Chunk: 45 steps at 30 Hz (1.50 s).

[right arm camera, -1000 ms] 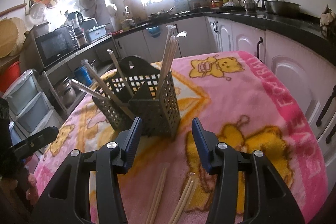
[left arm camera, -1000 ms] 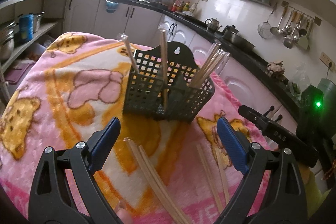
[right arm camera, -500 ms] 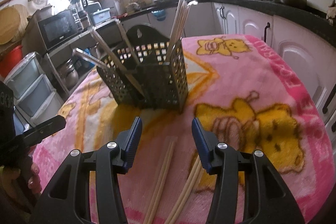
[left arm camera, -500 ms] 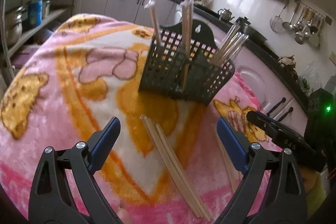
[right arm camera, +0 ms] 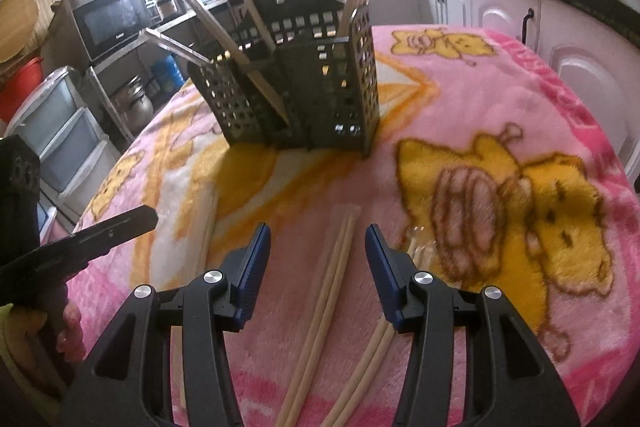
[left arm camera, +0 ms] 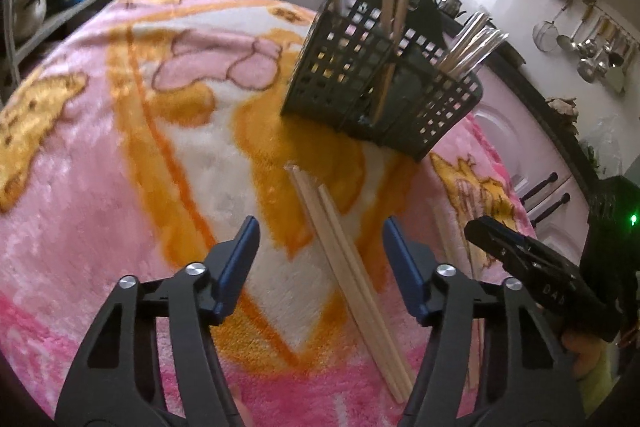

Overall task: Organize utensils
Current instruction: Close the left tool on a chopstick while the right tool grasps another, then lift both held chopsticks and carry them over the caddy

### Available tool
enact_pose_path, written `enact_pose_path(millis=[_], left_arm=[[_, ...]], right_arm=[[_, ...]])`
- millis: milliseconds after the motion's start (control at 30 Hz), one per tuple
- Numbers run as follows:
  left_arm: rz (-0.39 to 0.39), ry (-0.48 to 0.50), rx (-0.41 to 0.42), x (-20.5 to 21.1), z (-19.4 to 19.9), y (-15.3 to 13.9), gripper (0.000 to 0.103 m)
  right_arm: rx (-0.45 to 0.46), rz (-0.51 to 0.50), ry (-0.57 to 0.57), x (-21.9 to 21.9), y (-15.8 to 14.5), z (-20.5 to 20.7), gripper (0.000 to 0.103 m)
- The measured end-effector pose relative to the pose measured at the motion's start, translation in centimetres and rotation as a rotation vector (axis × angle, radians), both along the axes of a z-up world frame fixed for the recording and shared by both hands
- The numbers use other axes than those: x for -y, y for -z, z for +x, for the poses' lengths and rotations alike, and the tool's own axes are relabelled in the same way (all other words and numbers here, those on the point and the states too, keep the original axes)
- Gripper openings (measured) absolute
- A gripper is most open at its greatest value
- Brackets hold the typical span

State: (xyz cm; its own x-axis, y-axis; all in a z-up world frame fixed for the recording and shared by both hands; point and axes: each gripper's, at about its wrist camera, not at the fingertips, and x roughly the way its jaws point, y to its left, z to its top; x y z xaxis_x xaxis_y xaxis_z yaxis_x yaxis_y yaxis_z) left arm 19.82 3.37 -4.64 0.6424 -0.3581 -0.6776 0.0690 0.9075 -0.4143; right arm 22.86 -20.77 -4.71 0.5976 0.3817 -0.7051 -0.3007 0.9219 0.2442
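Left gripper (left arm camera: 320,259), jaws closing, straddles a chopstick pair (left arm camera: 348,267) lying on the blanket (left arm camera: 120,147), long axis running away toward the basket (left arm camera: 380,95). Right gripper (right arm camera: 318,267), jaws apart and tilted downward, straddles another pair (right arm camera: 326,303) pointing likewise.

On the pink and orange fleece blanket (left arm camera: 120,155) the dark perforated plastic utensil basket (left arm camera: 380,95) stands ahead of me, pale wooden chopsticks (left arm camera: 394,7) upright in its compartments. A loose pair of bamboo chopsticks (left arm camera: 344,251) lies before it, between my left claw (left arm camera: 320,259)'s closing jaws; another pair (right arm camera: 332,291) lies between my right claw (right arm camera: 318,263)'s.
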Motion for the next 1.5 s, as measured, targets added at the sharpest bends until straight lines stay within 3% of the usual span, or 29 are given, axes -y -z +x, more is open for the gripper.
enact_pose_path(millis=[167,333,533,733,1067,1267,1500], left_arm=[[-0.014,-0.027,-0.068,-0.5,1.1,1.2,0.033],[-0.096,-0.043,-0.105,-1.3,2.7,1.8,0.027],[-0.131,-0.045,-0.133,-1.4,4.8,2.1,0.023],[-0.145,-0.059,-0.169,-1.6,6.6,2.7,0.013],[-0.166,-0.069,-0.187,-2.4,8.0,2.9,0.003],[-0.177,-0.081,-0.170,-3.5,7.1,2.6,0.003],[-0.205,-0.107,-0.164,-5.8,5.9,2.4,0.003]], right_arm=[[-0.032,-0.012,-0.021,-0.3,0.8,0.3,0.047],[-0.063,-0.009,-0.039,-0.7,1.3,0.8,0.047],[-0.099,-0.018,-0.021,-0.5,1.9,1.7,0.047],[-0.143,0.004,-0.016,-0.1,2.6,2.7,0.047],[-0.175,-0.011,-0.024,-0.6,2.8,4.5,0.033],[-0.197,-0.011,-0.036,-1.5,2.9,5.8,0.018],[-0.197,-0.010,-0.054,-2.9,2.8,6.3,0.013]])
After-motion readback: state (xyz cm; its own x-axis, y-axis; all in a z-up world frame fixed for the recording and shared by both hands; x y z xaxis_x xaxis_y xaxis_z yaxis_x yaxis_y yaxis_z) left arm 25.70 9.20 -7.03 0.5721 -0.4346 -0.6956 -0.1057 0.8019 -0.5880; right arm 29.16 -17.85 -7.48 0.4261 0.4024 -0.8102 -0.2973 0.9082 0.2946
